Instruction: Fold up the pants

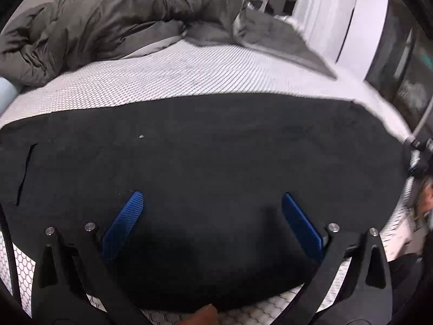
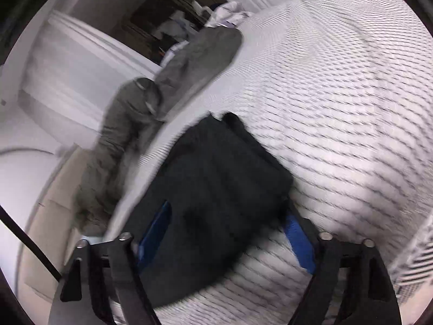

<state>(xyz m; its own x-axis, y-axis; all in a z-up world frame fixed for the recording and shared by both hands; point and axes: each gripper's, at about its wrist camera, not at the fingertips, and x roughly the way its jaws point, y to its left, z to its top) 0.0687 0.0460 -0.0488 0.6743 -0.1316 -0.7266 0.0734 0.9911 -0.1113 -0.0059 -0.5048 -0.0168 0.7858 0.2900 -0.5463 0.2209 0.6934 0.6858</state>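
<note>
Left wrist view: our left gripper [image 1: 212,222] holds its blue textured pads [image 1: 127,219] wide apart above the black pants [image 1: 205,149], gripping nothing. These lie flat, matte and smooth, on the white honeycomb-quilted mattress [image 1: 173,73]. Our right gripper [image 2: 228,233] is also wide open over the blurred pants [image 2: 216,178]. We read no writing.

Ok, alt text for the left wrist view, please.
The open left claw hovers low over black pants spread flat across a white textured mattress, its blue fingers wide apart over the fabric. A rumpled grey duvet lies bunched at the far side of the bed.
</note>
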